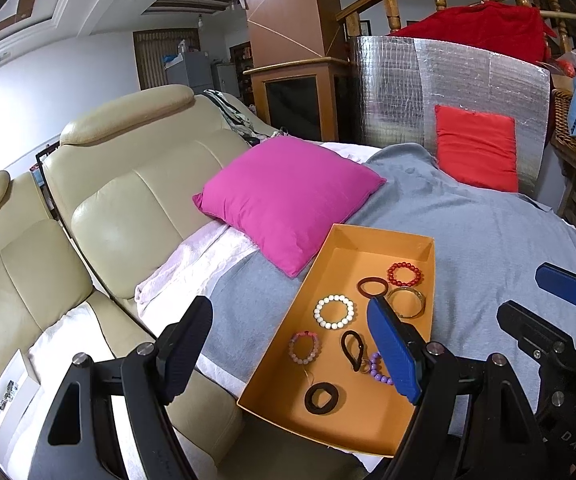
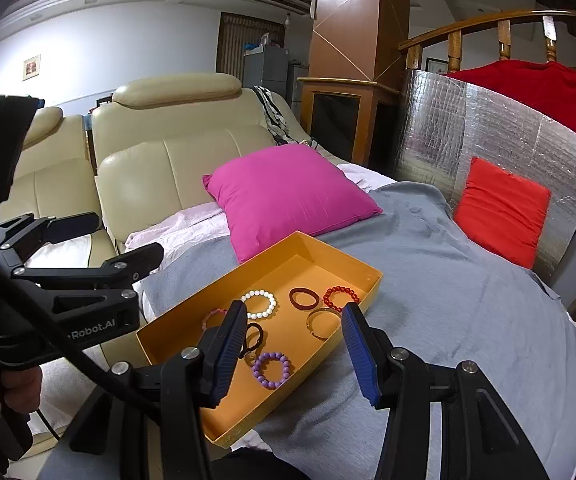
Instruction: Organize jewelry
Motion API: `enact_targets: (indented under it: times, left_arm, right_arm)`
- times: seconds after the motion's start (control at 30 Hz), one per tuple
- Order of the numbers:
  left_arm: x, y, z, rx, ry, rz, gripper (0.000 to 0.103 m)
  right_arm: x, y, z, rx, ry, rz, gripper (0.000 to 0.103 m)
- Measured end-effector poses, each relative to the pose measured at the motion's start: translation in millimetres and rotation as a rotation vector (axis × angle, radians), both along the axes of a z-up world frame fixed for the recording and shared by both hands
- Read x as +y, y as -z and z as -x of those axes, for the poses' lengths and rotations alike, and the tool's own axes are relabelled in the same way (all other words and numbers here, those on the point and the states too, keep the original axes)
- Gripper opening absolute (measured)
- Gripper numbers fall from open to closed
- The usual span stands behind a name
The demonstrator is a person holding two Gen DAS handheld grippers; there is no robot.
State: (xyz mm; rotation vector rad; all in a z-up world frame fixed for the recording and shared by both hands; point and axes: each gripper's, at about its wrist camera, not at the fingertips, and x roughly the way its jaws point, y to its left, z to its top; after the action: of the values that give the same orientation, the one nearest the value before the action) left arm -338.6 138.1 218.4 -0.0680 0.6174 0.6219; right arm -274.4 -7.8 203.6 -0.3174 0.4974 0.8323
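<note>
While both grippers hang above the near end of the tray, neither touches anything. Nearest, the left gripper (image 1: 288,344) has its ribbed, flat pads spread wide and empty, one dark and one blue; its blue pad stands over the tray's near right part. Just right of it, the right gripper (image 2: 294,350) holds its blue ridged pads apart at a middling gap with nothing between them.

Below them lies the shallow, rectangular orange cardboard tray (image 1: 328,436), set at a slant on a soft grey blanket (image 1: 488,232). Inside, loose and mostly apart, nearest is a thick dark fabric hair tie (image 1: 324,398), then a purple bead bracelet (image 2: 271,370) and a thin black elastic loop (image 1: 354,350), with a pink bead bracelet (image 1: 305,347) to the left. Further in sit a white bead bracelet (image 1: 335,311) and a smooth gold bangle (image 1: 406,302), then a dark red-brown band (image 1: 372,287) and, farthest, a glossy red bead bracelet (image 1: 405,274).

Beyond the tray rests a plump magenta cushion (image 1: 288,200), right of it a red cushion (image 1: 476,148) against quilted silver foil sheeting (image 1: 448,84). Cream leather seats (image 1: 128,184) run along the left.
</note>
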Motion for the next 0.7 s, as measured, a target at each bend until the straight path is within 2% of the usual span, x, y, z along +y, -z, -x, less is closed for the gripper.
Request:
enact_targets:
  times: [0.7]
  left_arm:
    - [24,17,-7,0.025,-0.023,0.041,0.08]
  right_arm:
    - [18,11,-11,0.019,-0.01,0.032,0.053]
